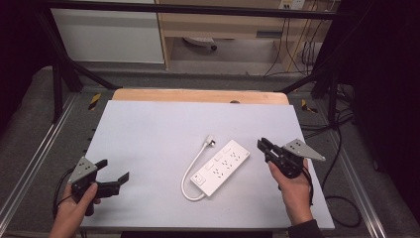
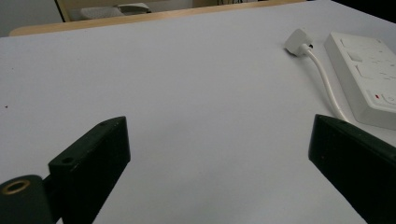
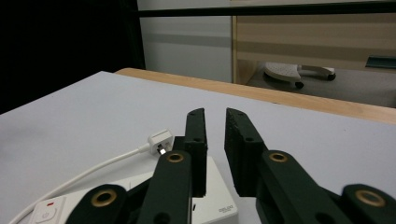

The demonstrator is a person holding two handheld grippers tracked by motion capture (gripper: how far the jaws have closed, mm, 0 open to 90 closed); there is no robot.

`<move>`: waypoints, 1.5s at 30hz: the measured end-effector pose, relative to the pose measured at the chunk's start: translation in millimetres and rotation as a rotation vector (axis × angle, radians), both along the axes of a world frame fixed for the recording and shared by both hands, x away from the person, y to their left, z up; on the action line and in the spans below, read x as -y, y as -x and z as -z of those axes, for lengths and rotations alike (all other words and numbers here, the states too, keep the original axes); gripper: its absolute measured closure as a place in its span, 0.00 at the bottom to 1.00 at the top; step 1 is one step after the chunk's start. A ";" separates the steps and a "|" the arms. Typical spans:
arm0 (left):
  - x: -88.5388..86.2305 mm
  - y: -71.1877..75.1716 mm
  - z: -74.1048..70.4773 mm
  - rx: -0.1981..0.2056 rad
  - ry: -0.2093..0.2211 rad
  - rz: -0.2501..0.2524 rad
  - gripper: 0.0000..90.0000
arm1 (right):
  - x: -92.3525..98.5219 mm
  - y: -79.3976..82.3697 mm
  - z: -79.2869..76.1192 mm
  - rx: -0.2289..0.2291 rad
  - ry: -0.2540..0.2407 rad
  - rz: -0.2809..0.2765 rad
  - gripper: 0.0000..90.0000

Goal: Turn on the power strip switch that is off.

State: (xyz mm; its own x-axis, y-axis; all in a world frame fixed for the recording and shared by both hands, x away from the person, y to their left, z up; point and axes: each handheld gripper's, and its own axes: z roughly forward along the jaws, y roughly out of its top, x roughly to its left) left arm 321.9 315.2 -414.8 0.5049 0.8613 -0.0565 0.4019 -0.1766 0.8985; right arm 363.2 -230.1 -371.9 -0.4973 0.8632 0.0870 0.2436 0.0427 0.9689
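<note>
High view: white power strip [image 1: 221,167] lying flat, diagonal, mid-worktop [image 1: 148,129], cord [image 1: 190,173] looped to its plug [image 1: 210,141]; untouched, so work judged barely begun; left hand-held gripper [image 1: 115,176] wide apart and empty, well clear; right hand-held gripper [image 1: 262,146] just beside the strip's far end. Left gripper view: strip [image 2: 369,79] at right edge, red-marked switch. Right gripper view: right hand-held gripper [image 3: 214,140] nearly closed on nothing, above the strip [image 3: 219,205].
</note>
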 end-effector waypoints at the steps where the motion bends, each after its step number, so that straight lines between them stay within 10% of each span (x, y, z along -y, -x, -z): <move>1: -0.2 0.0 0.0 -0.002 -0.001 0.000 0.06 | -1.0 -1.1 0.0 -0.001 0.001 0.002 0.92; 45: -0.6 0.3 -0.7 0.002 0.002 0.000 0.06 | -56.7 -33.1 7.6 -0.045 0.038 -0.078 1.00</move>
